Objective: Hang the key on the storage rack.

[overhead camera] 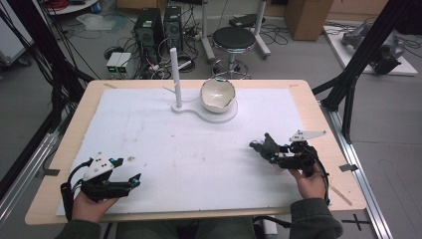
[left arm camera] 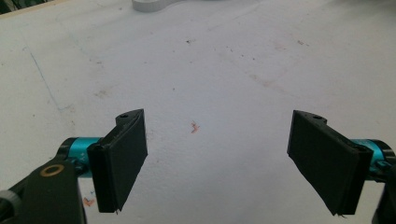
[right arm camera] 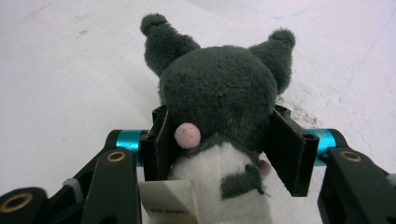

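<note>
The right gripper (right arm camera: 219, 149) is clamped on a dark grey plush toy (right arm camera: 219, 93), its jaws pressing the toy's sides just below the head. This grip keeps the soft body from sagging and leaves the ears and head free ahead of the jaws. In the high view the plush toy (overhead camera: 263, 146) sits near the right edge of the tabletop (overhead camera: 74, 124), over the white sheet (overhead camera: 199, 149).

The left gripper (overhead camera: 130, 181) rests near the front left corner with its jaws spread wide and nothing between them, out of the working path.

A white bowl (overhead camera: 217, 93) sits tilted on a white stand (overhead camera: 209, 113) near the far edge, its opening turned toward the person, probably so that it can receive the toy. The toy and bowl are well apart.
</note>
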